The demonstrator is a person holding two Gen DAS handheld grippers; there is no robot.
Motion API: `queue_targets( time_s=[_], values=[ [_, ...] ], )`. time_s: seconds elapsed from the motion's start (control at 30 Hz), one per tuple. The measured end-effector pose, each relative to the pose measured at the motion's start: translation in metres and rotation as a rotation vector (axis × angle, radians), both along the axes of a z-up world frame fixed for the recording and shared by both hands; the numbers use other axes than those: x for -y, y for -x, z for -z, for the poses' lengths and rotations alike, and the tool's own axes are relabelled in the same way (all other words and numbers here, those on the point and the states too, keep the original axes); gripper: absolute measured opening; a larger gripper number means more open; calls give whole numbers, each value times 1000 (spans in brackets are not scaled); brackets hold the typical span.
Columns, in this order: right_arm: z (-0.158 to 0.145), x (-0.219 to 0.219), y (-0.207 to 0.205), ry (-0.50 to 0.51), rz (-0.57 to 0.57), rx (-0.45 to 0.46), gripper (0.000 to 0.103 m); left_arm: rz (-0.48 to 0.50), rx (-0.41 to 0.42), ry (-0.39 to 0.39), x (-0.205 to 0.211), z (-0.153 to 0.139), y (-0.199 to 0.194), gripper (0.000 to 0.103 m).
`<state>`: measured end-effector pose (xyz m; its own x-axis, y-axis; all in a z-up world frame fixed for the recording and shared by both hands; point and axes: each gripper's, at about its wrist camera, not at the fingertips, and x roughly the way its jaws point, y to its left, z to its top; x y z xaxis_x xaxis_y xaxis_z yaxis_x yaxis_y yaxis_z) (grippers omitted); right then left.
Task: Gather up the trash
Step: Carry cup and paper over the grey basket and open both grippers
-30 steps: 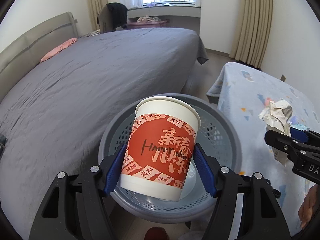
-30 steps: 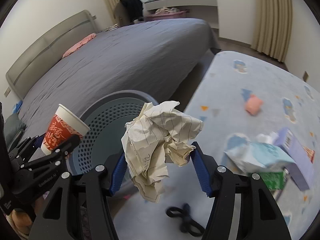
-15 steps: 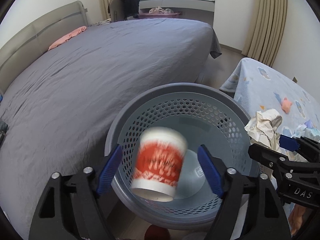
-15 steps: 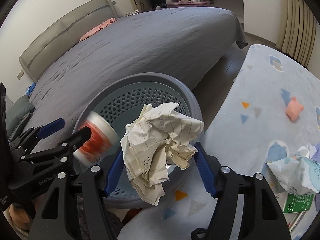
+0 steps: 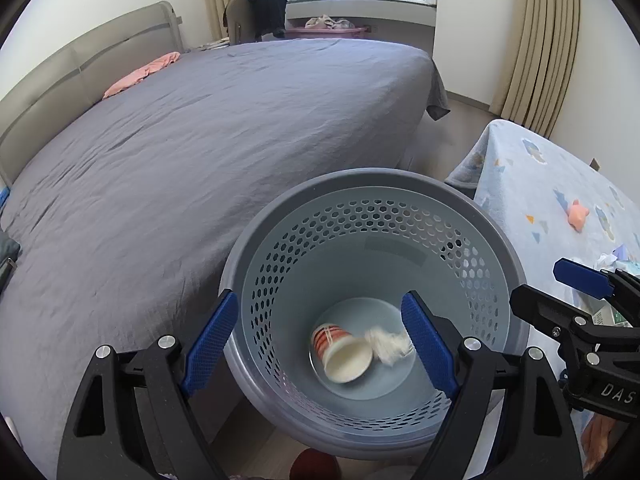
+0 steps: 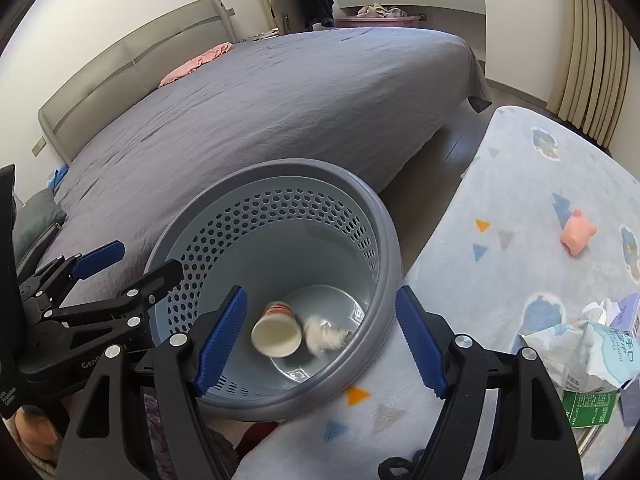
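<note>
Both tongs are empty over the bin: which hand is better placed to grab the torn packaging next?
Right, probably. The torn white-and-blue paper packaging lies on the patterned blanket just beside the right tongs, while the left tongs hang over the grey perforated plastic bin, farther away.

Red cup, crumpled paper, in bin

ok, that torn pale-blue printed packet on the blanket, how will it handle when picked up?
The torn pale-blue printed packet looks thin and crumpled, so probably floppy and light. Its ragged open edge suggests it may tear further or spill whatever remains inside. It lies against a green carton, so a pinch from above might catch both.
</note>
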<state>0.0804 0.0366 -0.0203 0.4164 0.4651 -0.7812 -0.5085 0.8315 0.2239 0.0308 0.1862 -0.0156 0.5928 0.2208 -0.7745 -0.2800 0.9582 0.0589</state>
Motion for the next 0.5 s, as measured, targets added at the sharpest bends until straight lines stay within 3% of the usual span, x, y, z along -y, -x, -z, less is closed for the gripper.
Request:
queue_targets(
  time_s=[0.5],
  values=[
    [3, 5, -1, 6, 24, 5, 73, -7, 18, -6, -2, -3, 2, 85]
  ],
)
